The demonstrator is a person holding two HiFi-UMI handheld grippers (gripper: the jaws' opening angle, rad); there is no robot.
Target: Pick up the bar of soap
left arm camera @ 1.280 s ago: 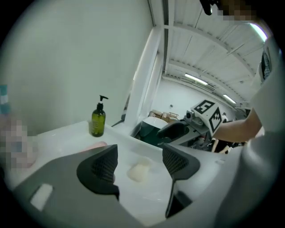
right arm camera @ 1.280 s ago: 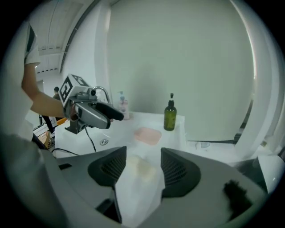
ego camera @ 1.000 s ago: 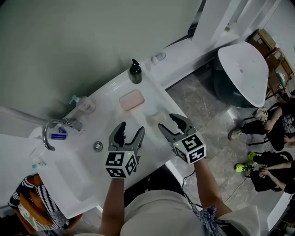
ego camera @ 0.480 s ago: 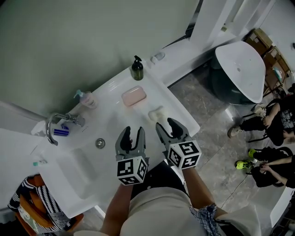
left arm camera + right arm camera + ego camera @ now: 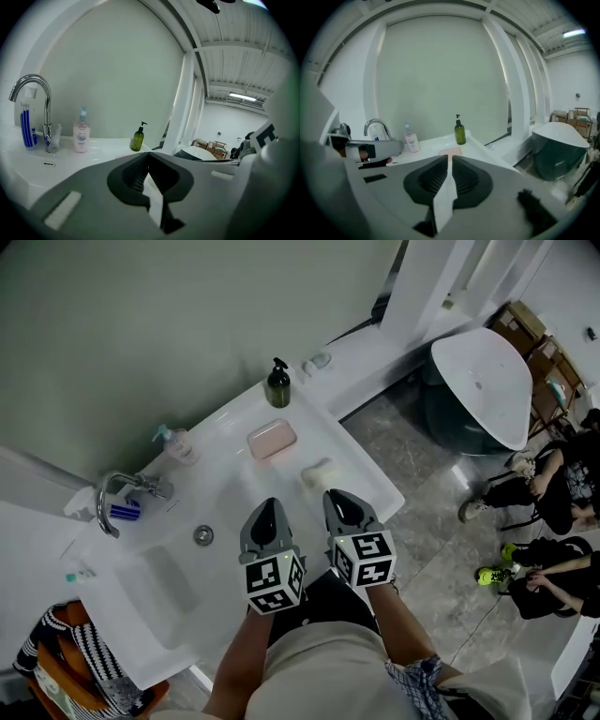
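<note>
A cream bar of soap (image 5: 317,472) lies on the white sink counter (image 5: 234,484), near its right front corner. A pink oblong soap or dish (image 5: 272,439) sits behind it and shows just past the right jaws (image 5: 450,151). My left gripper (image 5: 270,504) hovers over the counter front, shut and empty, its tips meeting (image 5: 149,153). My right gripper (image 5: 337,494) hangs just in front of the cream bar. Its jaws are closing, all but met, with nothing between them (image 5: 450,157).
A green pump bottle (image 5: 277,385) stands at the counter's back, a pink lotion bottle (image 5: 178,444) and a chrome faucet (image 5: 112,501) to the left, above the basin drain (image 5: 203,535). A bathtub (image 5: 483,390) and seated people (image 5: 553,493) are on the right floor.
Both grippers' jaws have closed from wide open. Both have drawn back toward the counter's front edge, off the cream bar.
</note>
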